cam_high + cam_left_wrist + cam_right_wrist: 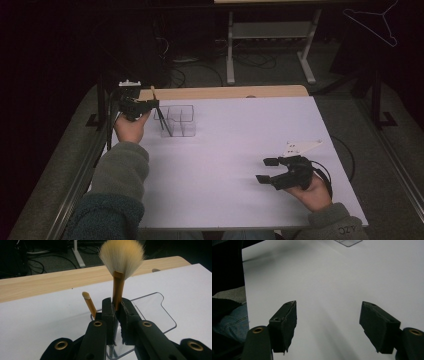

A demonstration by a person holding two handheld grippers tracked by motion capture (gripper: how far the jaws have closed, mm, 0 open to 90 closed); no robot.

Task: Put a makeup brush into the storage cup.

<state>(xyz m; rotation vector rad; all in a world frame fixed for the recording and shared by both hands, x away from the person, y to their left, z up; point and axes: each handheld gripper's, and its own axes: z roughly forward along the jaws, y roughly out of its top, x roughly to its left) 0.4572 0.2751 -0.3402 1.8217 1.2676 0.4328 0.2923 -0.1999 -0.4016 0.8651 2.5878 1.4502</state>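
A fan makeup brush (121, 257) stands bristles-up, its golden handle clamped between the jaws of the left claw (116, 308), directly above a clear acrylic organizer (152, 311) on the white bench (240, 145). A smaller brush (89, 303) leans just left of the claw. The step looks like lowering the brush into a compartment; which one is unclear. The right claw (328, 320) hangs released, empty, well apart.
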